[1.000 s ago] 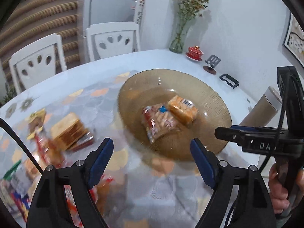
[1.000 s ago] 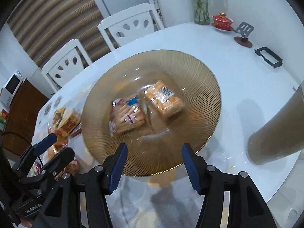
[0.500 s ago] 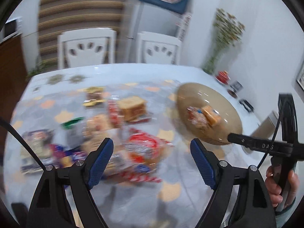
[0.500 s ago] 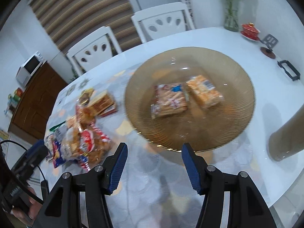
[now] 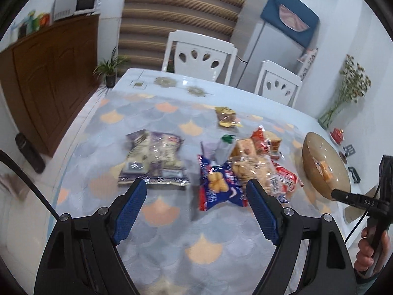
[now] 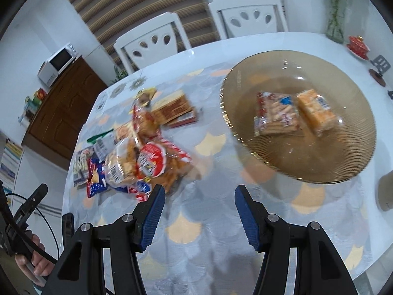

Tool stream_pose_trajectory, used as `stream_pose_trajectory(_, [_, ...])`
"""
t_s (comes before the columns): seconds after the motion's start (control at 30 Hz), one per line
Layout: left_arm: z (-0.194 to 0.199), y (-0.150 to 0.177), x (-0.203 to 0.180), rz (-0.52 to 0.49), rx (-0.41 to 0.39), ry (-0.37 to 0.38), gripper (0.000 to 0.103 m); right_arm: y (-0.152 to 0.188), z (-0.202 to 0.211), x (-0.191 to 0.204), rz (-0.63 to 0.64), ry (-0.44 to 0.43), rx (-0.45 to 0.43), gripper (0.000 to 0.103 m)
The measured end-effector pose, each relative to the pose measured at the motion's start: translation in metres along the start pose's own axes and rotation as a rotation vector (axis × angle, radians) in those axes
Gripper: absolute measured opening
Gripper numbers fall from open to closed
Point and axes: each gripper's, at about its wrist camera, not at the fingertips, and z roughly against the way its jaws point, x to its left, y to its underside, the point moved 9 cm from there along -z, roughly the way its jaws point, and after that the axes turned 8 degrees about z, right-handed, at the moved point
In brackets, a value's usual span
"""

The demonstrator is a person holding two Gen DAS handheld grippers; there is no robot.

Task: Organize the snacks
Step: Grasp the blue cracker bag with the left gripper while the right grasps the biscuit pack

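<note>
A heap of snack packets (image 5: 248, 162) lies on the patterned tablecloth: a blue and red packet (image 5: 218, 184), a large purple bag (image 5: 154, 157) and a small yellow packet (image 5: 227, 116). My left gripper (image 5: 196, 211) hovers open just short of the blue packet, nothing between its fingers. In the right wrist view the same heap (image 6: 137, 157) lies to the left, and an amber glass plate (image 6: 343, 162) holds two packets, a red-white one (image 6: 276, 113) and an orange one (image 6: 315, 111). My right gripper (image 6: 199, 215) is open and empty over the cloth between heap and plate.
Two white chairs (image 5: 199, 56) stand at the table's far side. A flower vase (image 5: 343, 98), a red lidded cup (image 5: 337, 132) and a small black stand (image 5: 348, 150) sit at the far right near the wall. A tan cylinder (image 6: 385, 191) stands right of the plate.
Both grippers have swung left, away from the plate. The left view now faces the snack heap instead of the plate; the right view now shows heap and plate together. Both stay open.
</note>
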Motion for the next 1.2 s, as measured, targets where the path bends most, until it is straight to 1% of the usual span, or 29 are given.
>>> stream_pose_trajectory(0.1, [-0.006, 0.006, 0.007, 0.029, 0.024, 0.021, 0.082, 0.002, -0.009, 0.013, 0.024, -0.011, 0.022, 0.057])
stream_pose_trajectory(0.27, [-0.034, 0.02, 0.005, 0.036, 0.083, 0.041, 0.082, 0.004, -0.026, 0.035, 0.055, -0.041, 0.059, 0.057])
stream_pose_trajectory(0.4, [-0.058, 0.027, 0.0, 0.049, 0.122, 0.057, 0.082, 0.0, -0.036, 0.058, 0.101, -0.056, 0.059, 0.057])
stream_pose_trajectory(0.57, [-0.08, 0.029, -0.008, 0.018, 0.134, 0.045, 0.08, -0.014, -0.057, 0.095, 0.172, -0.09, 0.048, 0.057])
stream_pose_trajectory(0.73, [-0.099, 0.031, -0.011, 0.005, 0.15, 0.058, 0.079, -0.029, -0.087, 0.123, 0.205, -0.13, 0.035, 0.057])
stream_pose_trajectory(0.77, [-0.102, 0.031, -0.013, 0.001, 0.153, 0.065, 0.077, -0.031, -0.092, 0.126, 0.21, -0.131, 0.037, 0.057])
stream_pose_trajectory(0.9, [-0.109, 0.031, -0.017, -0.015, 0.162, 0.079, 0.076, -0.037, -0.113, 0.135, 0.222, -0.126, 0.048, 0.057])
stream_pose_trajectory(1.1, [-0.117, 0.031, -0.022, -0.017, 0.173, 0.103, 0.073, -0.041, -0.125, 0.142, 0.243, -0.116, 0.047, 0.058])
stream_pose_trajectory(1.2, [-0.123, 0.034, -0.024, -0.02, 0.187, 0.116, 0.065, -0.039, -0.13, 0.143, 0.248, -0.118, 0.053, 0.058])
